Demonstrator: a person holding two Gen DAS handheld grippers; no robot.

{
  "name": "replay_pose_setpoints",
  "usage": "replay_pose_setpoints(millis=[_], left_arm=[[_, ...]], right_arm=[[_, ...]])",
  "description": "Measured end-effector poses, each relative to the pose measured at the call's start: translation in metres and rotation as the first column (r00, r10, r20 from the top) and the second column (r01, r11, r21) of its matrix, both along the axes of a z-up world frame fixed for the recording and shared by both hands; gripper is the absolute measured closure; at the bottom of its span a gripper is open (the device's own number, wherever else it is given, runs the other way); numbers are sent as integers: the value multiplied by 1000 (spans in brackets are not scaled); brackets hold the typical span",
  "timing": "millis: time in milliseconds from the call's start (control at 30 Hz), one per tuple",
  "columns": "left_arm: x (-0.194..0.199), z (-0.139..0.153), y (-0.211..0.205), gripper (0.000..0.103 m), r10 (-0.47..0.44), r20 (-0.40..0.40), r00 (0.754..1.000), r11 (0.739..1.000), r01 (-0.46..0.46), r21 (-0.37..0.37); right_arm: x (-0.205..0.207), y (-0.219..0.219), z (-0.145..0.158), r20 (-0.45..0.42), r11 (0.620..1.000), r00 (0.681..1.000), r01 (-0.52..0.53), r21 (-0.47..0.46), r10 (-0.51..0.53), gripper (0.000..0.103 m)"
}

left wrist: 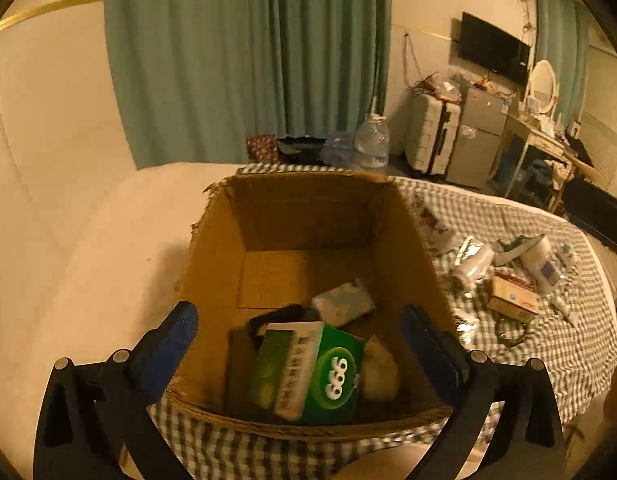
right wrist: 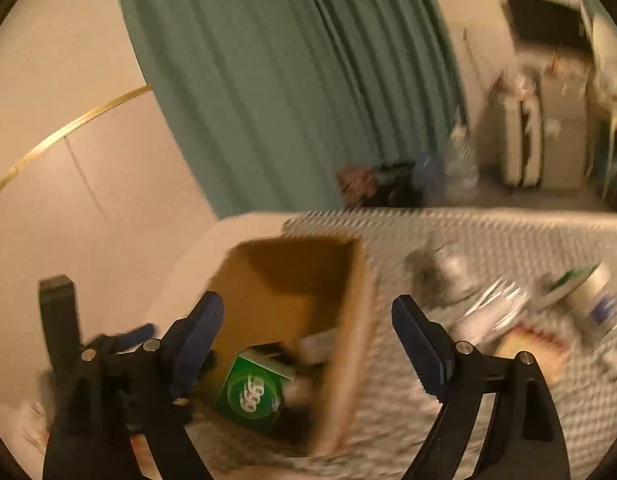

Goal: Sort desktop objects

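Both grippers hang over the cardboard box (left wrist: 300,216) at the left end of the checked cloth (left wrist: 548,352). Left gripper (left wrist: 300,344) has jaws wide, nothing btwn them; right gripper (right wrist: 308,344) likewise spread & empty. Green carton (left wrist: 312,376) lies inside the box w/ a pale packet (left wrist: 342,300). Looks like a drop-off step just finishing. Next: swing right to the leftover pile, e.g. the white bottle (left wrist: 542,260) & small brown box (left wrist: 512,298) near the cloth's right edge, then close on one.
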State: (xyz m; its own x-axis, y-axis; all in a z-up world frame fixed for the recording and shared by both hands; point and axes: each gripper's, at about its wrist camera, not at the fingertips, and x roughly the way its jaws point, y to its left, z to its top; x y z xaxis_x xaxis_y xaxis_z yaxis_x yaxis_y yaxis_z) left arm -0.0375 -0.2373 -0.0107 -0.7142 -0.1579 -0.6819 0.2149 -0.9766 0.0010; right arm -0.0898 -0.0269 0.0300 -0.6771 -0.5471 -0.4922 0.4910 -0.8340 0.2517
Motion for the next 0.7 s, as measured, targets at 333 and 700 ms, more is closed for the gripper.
replay_pose_setpoints(millis=[333,700], left_arm=[[-27,-4,116,0,-74,-52,996,984,81,158],[-89,-97,221,0,-160,138,977,975,135,179]], right_arm=[[18,206,-32,-51,900,902,432,65,-429,15],[-12,294,-117,101,868,862,496,32,-497,15]])
